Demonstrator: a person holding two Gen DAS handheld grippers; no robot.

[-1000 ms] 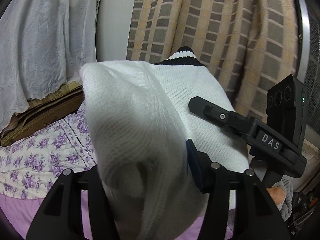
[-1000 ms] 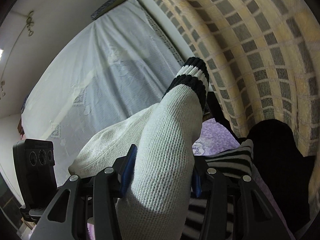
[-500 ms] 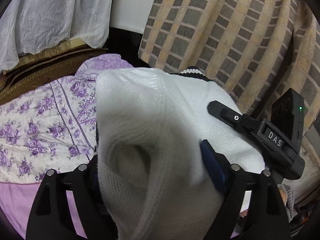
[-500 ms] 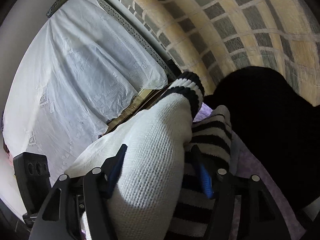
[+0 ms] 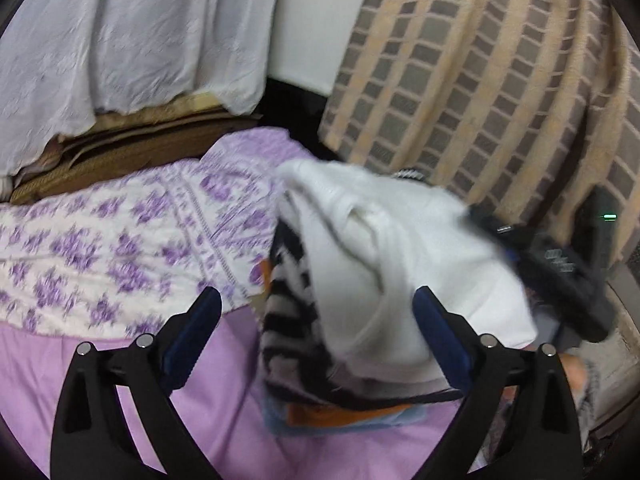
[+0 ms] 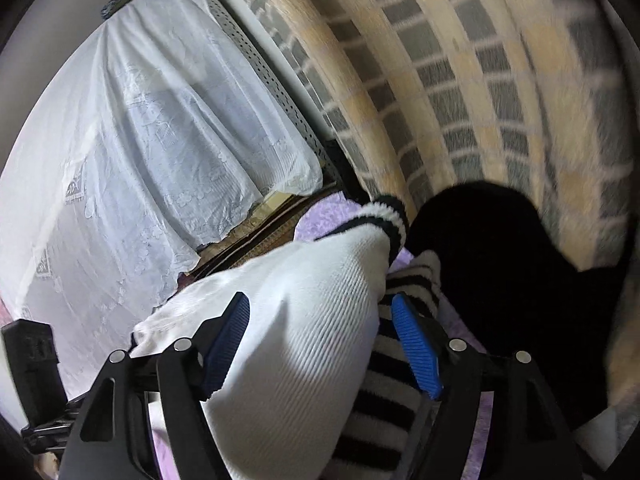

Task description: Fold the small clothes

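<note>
A white ribbed-knit garment with black-striped cuff (image 5: 404,264) lies atop a fuzzy black-and-white striped garment (image 5: 288,320) on the lilac bed sheet (image 5: 224,420), near the bed's far edge by the tan-and-grey checked blanket (image 5: 480,80).

L wrist view alone shows an orange-and-pale-blue folded item (image 5: 344,416) at the bottom of the stack, a purple-floral white cloth (image 5: 120,248) spread toward the bed's left side, plus the other gripper's black body at right w/ a sleeve-cuffed hand below it. R wrist view alone shows a black fleecy mass (image 6: 500,260) just beside the stack and the white knit's striped cuff (image 6: 390,216) pointing away.

L gripper (image 5: 316,320) tilts downward, jaws wide apart, having just been opening; the white knit sits between them, left pad clear of it, right pad at its edge, contact unclear thru blur. R gripper (image 6: 320,340) angles slightly down, jaws also apart after opening; blue ribbed pads (image 6: 416,348) flank the white knit, w/ no squeeze showing.

Count: 2 grippers, 3 stacked items, 1 white lace curtain (image 6: 140,140), 1 checked blanket.
</note>
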